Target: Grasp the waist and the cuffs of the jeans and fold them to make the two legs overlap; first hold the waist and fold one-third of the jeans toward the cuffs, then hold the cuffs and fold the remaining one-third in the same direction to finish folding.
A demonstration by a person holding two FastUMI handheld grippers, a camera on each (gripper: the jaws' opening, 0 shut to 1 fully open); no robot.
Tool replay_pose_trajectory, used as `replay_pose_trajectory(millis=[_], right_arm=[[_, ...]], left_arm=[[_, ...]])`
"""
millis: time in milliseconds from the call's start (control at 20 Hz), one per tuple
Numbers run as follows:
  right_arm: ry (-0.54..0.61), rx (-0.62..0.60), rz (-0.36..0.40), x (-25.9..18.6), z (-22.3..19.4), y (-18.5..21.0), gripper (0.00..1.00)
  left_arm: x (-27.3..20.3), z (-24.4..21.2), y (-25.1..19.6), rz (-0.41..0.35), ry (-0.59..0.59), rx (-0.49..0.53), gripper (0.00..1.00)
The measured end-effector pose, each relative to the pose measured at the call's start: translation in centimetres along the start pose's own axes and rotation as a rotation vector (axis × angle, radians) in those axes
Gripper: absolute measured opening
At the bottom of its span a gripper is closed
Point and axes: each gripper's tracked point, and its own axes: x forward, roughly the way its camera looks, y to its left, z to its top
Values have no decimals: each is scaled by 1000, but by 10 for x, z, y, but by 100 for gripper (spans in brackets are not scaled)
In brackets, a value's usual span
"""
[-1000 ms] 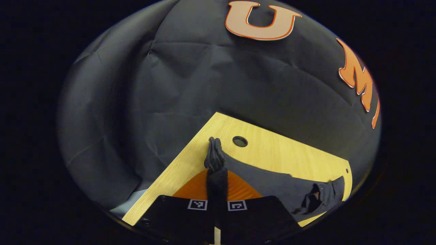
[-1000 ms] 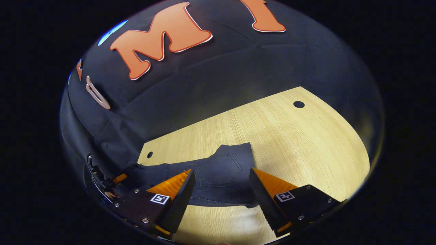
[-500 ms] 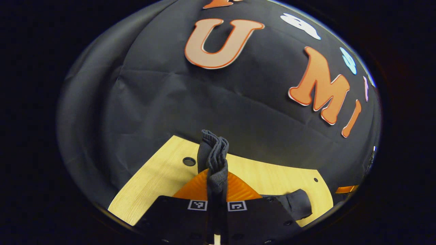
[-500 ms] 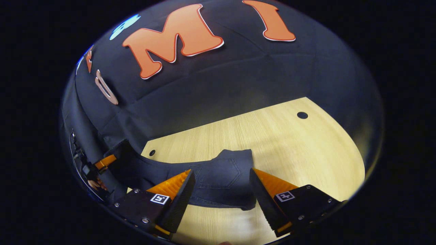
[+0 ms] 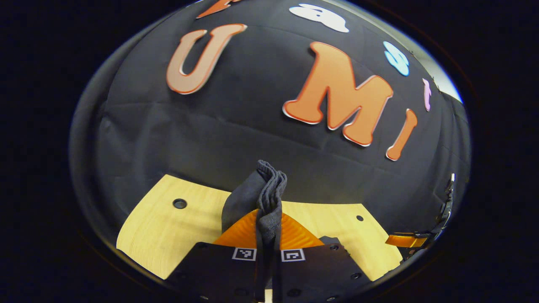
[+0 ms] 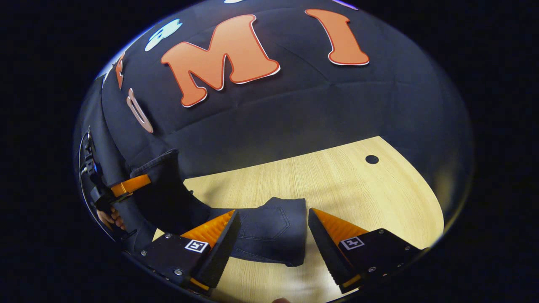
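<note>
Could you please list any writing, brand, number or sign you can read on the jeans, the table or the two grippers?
No words, brands or numbers can be read.
jeans: pocket stitching, no legible tag.
table: plain wood grain, no print.
square markers on the left gripper and right gripper: black-and-white code patterns, not text.

In the left gripper view, the left gripper point(image 5: 268, 219) sits above the table point(image 5: 168, 235), a bunched end of the jeans point(image 5: 269, 189) standing up between its fingers. In the right gripper view, the jeans' waist end lies flat on the table, between and beyond the spread fingers point(image 6: 219, 237) of the right gripper point(image 6: 271, 242); their far end rises at left to the other gripper.
</note>
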Motion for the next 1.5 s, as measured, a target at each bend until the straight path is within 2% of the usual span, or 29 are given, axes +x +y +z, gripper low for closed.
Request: replay_pose_trajectory(millis=[200, 400, 550, 750, 850, 950, 1050, 1100, 1150, 1200, 1250, 1300, 1500], right_arm=[[-15, -25, 3, 2, 7, -10, 98], [-14, -30, 9, 2, 10, -21, 98], [-9, -35, 6, 3, 10, -31, 98], [4, -39, 9, 7, 7, -43, 98], [13, -41, 8, 8, 4, -51, 98], [18, -39, 10, 10, 3, -54, 98], [18, -38, 13, 12, 3, -55, 98], [13, -37, 13, 13, 5, -55, 98], [3, -40, 12, 11, 8, -54, 98], [-16, -50, 9, 10, 12, -52, 98], [-41, -72, 3, 7, 18, -51, 98], [-72, -99, -6, 3, 26, -48, 98], [-222, -218, -26, -15, 61, -24, 98]], left_arm=[[24, -19, -65, -66, 51, 51, 7], [47, -58, -126, -127, 133, 102, 7], [63, -89, -151, -141, 200, 151, 5], [68, -146, -181, -159, 327, 195, 8], [62, -169, -190, -174, 379, 225, 14], [53, -186, -206, -227, 420, 210, 23], [43, -188, -226, -294, 419, 191, 50], [39, -184, -227, -298, 400, 212, 51], [33, -176, -224, -294, 376, 236, 55], [30, -164, -217, -281, 341, 253, 69], [27, -152, -209, -260, 296, 264, 75], [24, -134, -201, -234, 245, 263, 90], [4, -73, -157, -116, 49, 289, 94]])
